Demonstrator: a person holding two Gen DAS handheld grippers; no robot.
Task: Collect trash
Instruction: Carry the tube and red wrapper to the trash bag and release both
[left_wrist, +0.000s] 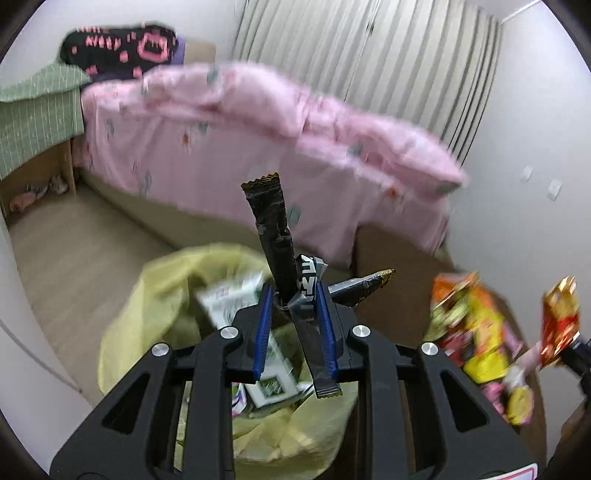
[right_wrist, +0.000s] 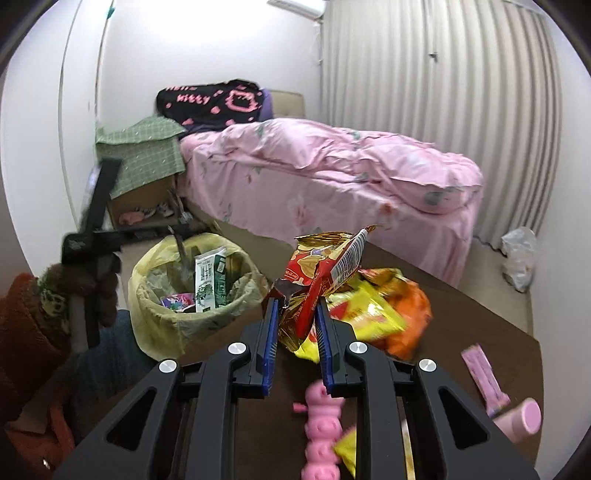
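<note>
Beyond the fingers of both grippers stands the long bed with a pink quilt (right_wrist: 332, 166). Below the left gripper's fingers (left_wrist: 267, 317) is the round bin lined with a yellow plastic bag (left_wrist: 155, 291), with a green-and-white milk carton (right_wrist: 208, 284) inside. Just past the right gripper's fingers (right_wrist: 271, 321), on the dark brown table (right_wrist: 480, 306), lies a pile of yellow and orange snack bags (right_wrist: 384, 310). The right gripper (right_wrist: 297, 314) grasps a crumpled red and gold snack wrapper (right_wrist: 325, 266). The left gripper (left_wrist: 293, 310) is clenched on a bunch of thin black foil wrappers (left_wrist: 271, 229), which stick up above the fingers, over the bin.
</note>
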